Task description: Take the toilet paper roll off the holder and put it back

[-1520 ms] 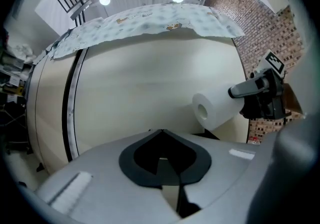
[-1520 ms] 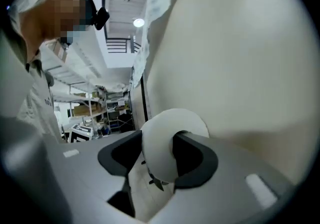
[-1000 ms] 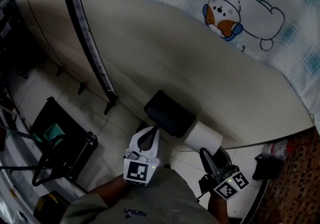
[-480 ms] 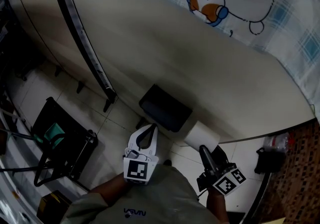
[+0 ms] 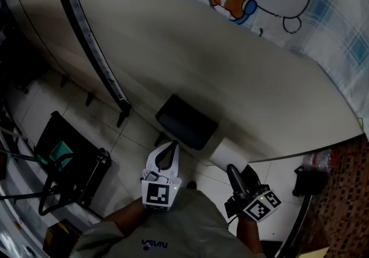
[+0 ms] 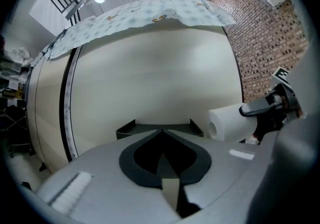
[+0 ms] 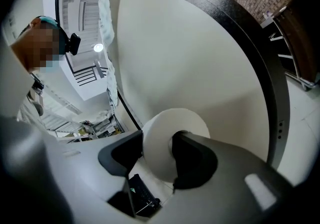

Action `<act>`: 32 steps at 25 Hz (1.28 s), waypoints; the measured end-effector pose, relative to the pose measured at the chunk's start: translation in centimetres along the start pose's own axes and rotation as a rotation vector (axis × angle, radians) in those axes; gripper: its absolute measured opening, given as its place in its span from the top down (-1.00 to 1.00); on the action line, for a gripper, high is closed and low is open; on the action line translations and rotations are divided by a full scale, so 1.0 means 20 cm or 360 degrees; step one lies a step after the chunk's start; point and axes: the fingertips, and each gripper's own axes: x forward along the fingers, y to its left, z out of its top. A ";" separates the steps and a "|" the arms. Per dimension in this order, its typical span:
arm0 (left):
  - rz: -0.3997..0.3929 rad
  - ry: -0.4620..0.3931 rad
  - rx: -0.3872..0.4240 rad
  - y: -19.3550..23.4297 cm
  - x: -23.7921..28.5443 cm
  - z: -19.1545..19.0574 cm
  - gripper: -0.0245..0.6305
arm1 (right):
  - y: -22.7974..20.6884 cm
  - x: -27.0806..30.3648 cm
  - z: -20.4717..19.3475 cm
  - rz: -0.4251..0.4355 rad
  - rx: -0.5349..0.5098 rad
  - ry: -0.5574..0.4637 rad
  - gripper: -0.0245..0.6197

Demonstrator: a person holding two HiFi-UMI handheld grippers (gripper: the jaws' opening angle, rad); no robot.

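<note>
The right claw (image 7: 157,152) gripped the toilet paper roll (image 5: 228,154) across its width, the roll sitting just at the right end of the black holder (image 5: 185,122) against the beige panel (image 5: 202,60); the left claw (image 5: 171,147) hung closed and empty near the holder.

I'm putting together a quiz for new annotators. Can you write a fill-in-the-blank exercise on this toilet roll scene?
Of the left gripper and the right gripper, the toilet paper roll sits between the jaws of the ____ one.
The left gripper's jaws (open or shut) are ____.
The holder on the wall is ____ in colour.
Missing words: right; shut; black.
</note>
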 end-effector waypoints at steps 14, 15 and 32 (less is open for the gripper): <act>0.0091 0.0026 -0.0008 0.05 0.02 -0.07 0.90 | -0.05 0.02 -0.04 -0.0017 0.0077 0.0015 0.36; 0.0093 0.0030 -0.0003 0.05 0.02 -0.08 0.90 | -0.06 0.02 -0.04 -0.0017 0.0081 0.0016 0.36; -0.0066 0.0402 0.0047 -0.12 0.17 -0.49 -0.08 | -0.17 0.08 -0.15 -0.0098 0.0211 0.0082 0.36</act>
